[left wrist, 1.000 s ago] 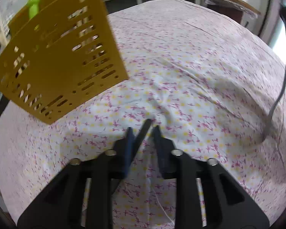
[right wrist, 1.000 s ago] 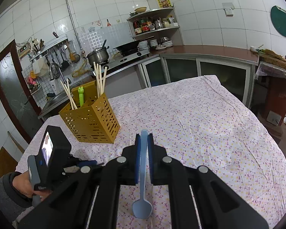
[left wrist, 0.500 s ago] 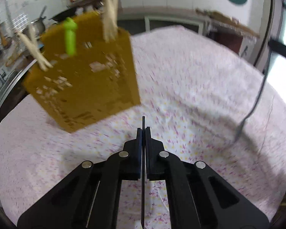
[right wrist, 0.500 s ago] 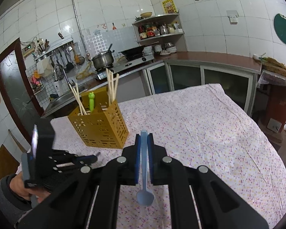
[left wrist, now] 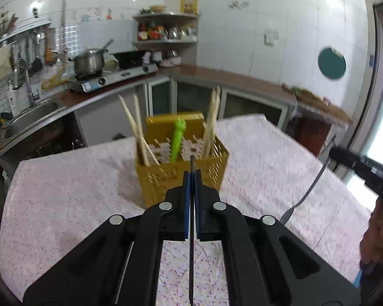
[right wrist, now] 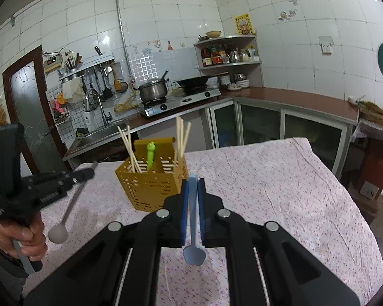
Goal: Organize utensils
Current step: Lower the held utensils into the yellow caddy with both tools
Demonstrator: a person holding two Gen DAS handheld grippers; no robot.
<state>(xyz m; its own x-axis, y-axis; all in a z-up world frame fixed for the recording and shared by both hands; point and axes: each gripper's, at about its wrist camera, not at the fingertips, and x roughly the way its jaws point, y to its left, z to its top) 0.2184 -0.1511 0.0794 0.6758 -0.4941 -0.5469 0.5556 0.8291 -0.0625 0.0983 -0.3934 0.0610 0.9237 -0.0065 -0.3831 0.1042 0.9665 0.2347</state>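
Observation:
A yellow slotted utensil holder [left wrist: 182, 176] [right wrist: 150, 186] stands on the flowered tablecloth [left wrist: 63, 199]. It holds wooden chopsticks [left wrist: 138, 130] and a green utensil [left wrist: 177, 140]. My left gripper [left wrist: 191, 176] is shut on a grey spoon [left wrist: 191, 242], seen edge-on, its handle tip just before the holder. In the right wrist view that gripper [right wrist: 86, 173] is raised at the left, the grey spoon [right wrist: 63, 219] hanging bowl down. My right gripper [right wrist: 192, 181] is shut on a blue spoon [right wrist: 193, 244], bowl toward the camera, to the right of the holder.
The table [right wrist: 280, 191] ends at the right and far edges. Behind it run a counter with a stove and pot [right wrist: 153, 91], a sink [right wrist: 99, 132] and corner shelves [right wrist: 227, 56]. A door [right wrist: 28, 117] is at the left.
My left gripper closed on the grey spoon on the cloth, lifted it and tilted up, so the holder is now in front of and below it. My right gripper rose slightly with the blue spoon.

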